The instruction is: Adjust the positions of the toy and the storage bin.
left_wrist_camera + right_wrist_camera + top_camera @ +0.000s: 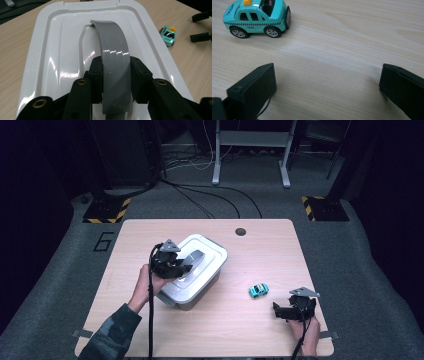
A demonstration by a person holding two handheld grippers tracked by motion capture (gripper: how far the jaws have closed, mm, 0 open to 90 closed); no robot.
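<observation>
**Left gripper clamped on the bin lid's grey handle**

On the wooden table (pixel 260 320), left of centre: white lidded storage bin (pixel 192 270), set at an angle to the table edges. Across its glossy white lid (pixel 50 62), an arched grey handle (pixel 115 57), running from the far end of the lid's recess toward the camera in the left gripper view. Left gripper (pixel 115 80) closed tight on that handle, one black pad pressed against each side of the grey strap, about halfway along its arch. From above, same gripper (pixel 186 265) over the near-left part of the lid, hand and camouflage-patterned sleeve (pixel 112 332) behind it.

To the right of the bin, well apart from it: teal toy taxi (pixel 258 290), upright on its wheels, yellow roof sign and chequered side stripe plain in the right gripper view (pixel 257 17). Right gripper (pixel 325 82) low over bare wood near the table's right front corner, jaws spread wide, nothing between them, taxi near but untouched. Possibly resting on the tabletop; contact hard to judge.
</observation>
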